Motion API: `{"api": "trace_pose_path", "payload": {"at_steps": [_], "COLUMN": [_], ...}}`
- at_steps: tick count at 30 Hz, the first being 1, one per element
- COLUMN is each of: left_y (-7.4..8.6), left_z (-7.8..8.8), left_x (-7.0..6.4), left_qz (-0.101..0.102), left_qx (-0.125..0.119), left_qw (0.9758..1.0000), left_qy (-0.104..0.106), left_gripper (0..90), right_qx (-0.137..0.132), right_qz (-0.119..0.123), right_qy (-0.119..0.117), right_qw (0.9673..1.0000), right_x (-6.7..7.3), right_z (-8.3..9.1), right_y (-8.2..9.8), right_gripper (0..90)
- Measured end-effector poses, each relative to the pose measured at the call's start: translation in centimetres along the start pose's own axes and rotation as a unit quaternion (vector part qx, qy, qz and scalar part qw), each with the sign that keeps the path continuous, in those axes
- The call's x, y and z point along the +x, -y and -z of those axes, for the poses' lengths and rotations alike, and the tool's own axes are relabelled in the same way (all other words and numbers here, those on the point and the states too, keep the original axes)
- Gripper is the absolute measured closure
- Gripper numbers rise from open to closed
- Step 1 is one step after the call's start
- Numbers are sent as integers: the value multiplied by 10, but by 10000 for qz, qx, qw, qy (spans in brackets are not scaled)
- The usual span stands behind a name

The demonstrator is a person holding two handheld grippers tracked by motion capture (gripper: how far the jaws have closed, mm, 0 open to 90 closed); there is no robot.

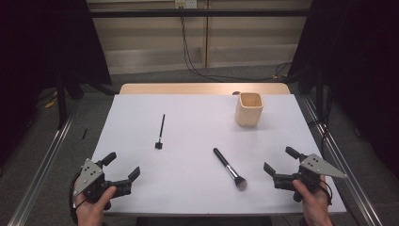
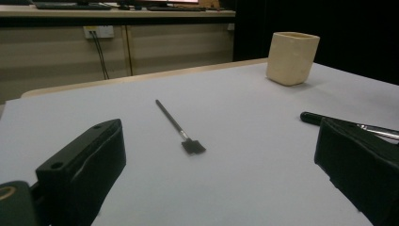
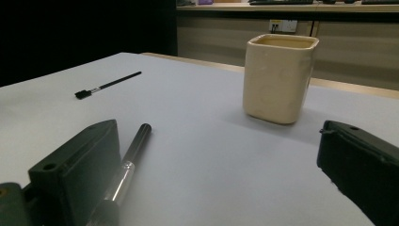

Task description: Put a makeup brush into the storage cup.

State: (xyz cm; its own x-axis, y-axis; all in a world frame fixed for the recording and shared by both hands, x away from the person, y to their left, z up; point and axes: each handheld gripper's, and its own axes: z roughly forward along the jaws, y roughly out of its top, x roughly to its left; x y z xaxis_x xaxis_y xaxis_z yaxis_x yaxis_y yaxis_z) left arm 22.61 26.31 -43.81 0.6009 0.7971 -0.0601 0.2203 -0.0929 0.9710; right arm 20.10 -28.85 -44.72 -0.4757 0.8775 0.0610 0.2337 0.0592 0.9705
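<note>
Brush [image 1: 229, 168] nearest our right gripper [image 1: 278, 163]: light, stiff, prob. rolls; we'd grab mid-handle. Both grippers' jaws apart, empty, incl. left gripper [image 1: 121, 165].

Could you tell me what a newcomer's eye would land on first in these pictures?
Probably the cream square cup standing upright at the table's far right. Next, the large makeup brush lying near the open right gripper, and the thin black brush lying left of centre, beyond the open left gripper.
</note>
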Motion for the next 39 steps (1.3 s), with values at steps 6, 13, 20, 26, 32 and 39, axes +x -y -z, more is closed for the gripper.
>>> {"api": "trace_pose_path", "payload": {"at_steps": [6,13,20,26,32,39], "left_y": [1,-3,-8,-17,-29,-40], "left_z": [-4,-11,-23,-37,-49,-60], "left_x": [1,-1,-4,-3,-4,-1], "left_qz": [12,7,196,-131,-140,-192], "left_qx": [128,159,318,408,286,267], "left_qw": [9999,9999,9993,9990,9993,9993], "left_qy": [12,-32,52,116,191,174], "left_gripper": [29,29,30,37,37,36], "right_qx": [14,33,76,104,88,103], "right_qz": [-10,-34,4,-63,-50,-49], "right_qy": [-55,-101,-127,-105,-135,-161], "right_qw": [10000,9999,9999,9999,9999,9998], "right_x": [2,5,7,5,6,6], "right_z": [0,-2,-2,-5,-4,-4], "right_y": [1,1,1,2,1,2], "right_gripper": [0,0,0,0,0,0]}}
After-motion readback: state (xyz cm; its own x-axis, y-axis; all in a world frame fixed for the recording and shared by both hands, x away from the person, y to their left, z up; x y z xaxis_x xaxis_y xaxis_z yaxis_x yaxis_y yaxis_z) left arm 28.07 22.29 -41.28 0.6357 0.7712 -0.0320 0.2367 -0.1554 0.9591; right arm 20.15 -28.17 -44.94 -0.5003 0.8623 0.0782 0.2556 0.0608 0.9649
